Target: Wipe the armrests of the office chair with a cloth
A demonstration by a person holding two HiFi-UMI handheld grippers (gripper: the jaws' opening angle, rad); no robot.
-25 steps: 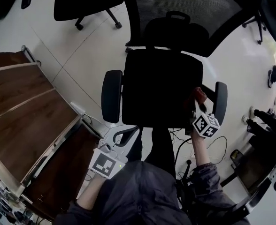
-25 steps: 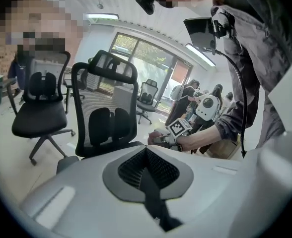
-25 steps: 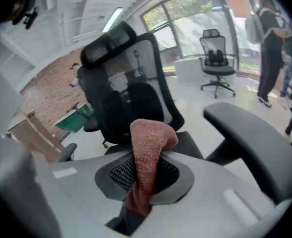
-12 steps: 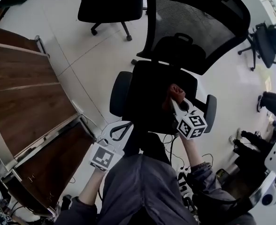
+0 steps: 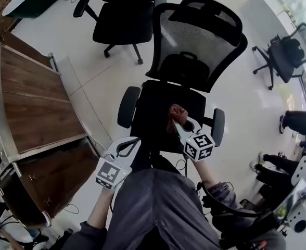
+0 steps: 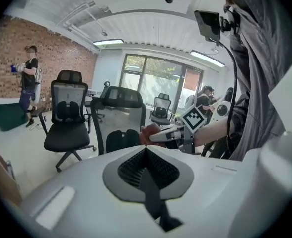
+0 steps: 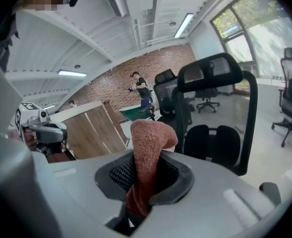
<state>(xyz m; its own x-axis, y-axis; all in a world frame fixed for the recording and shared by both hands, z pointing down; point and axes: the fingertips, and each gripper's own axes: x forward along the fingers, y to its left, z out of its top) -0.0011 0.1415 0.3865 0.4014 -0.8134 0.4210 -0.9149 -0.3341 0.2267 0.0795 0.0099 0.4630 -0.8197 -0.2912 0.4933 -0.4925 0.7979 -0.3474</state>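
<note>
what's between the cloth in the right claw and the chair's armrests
Nothing visible does. The right claw holds the cloth over the seat, and the right armrest and left armrest lie bare on either side.

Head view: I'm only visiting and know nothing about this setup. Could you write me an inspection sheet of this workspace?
Surface: white floor, with the office chair standing on it.
Job's things: left armrest and right armrest are both uncovered; the reddish cloth is over the seat and on neither armrest.
Clutter: nothing seen on the chair.
Grippers: right gripper is shut on the cloth; left gripper is shut, holds nothing, and is held back near the person.
Cables: loose cables on the floor at the chair's front.
Surroundings: wooden desk, other chairs, and a person standing far off by a brick wall.
</note>
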